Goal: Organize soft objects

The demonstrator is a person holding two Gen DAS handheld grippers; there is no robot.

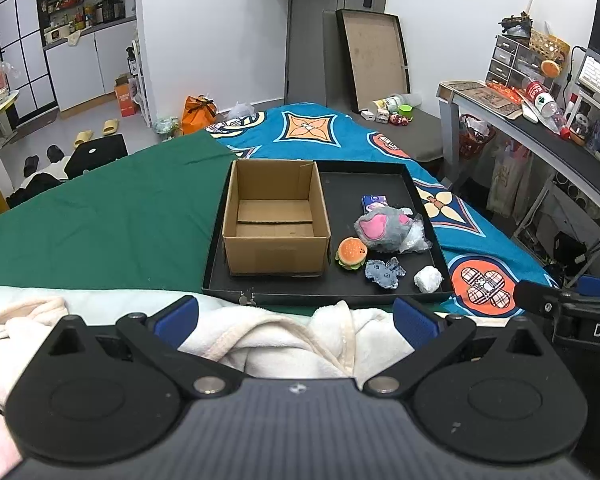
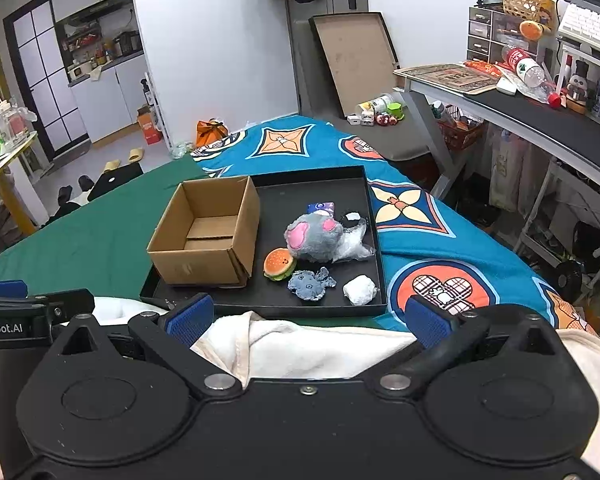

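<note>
A black tray point(image 1: 332, 294) point(image 2: 268, 308) lies on the bed and holds an empty cardboard box point(image 1: 274, 222) point(image 2: 206, 232) on its left. Right of the box lie a grey and pink plush point(image 1: 382, 228) point(image 2: 316, 236), a burger plush point(image 1: 351, 253) point(image 2: 279, 264), a blue fabric toy point(image 1: 384, 274) point(image 2: 310, 283), a white wad point(image 1: 428, 279) point(image 2: 360, 289), a clear plastic bag point(image 1: 416, 236) point(image 2: 354, 244) and a small blue packet point(image 1: 374, 202) point(image 2: 320, 207). My left gripper point(image 1: 296, 318) is open over a white blanket point(image 1: 292, 340), short of the tray. My right gripper point(image 2: 308, 320) is open over the same blanket point(image 2: 300, 344).
A green cloth point(image 1: 100, 216) and a blue patterned cover point(image 1: 460, 216) lie on the bed. A desk with clutter point(image 1: 540, 120) stands at the right. A box lid point(image 1: 374, 56) leans on the far wall. Shoes and bags lie on the floor at the left.
</note>
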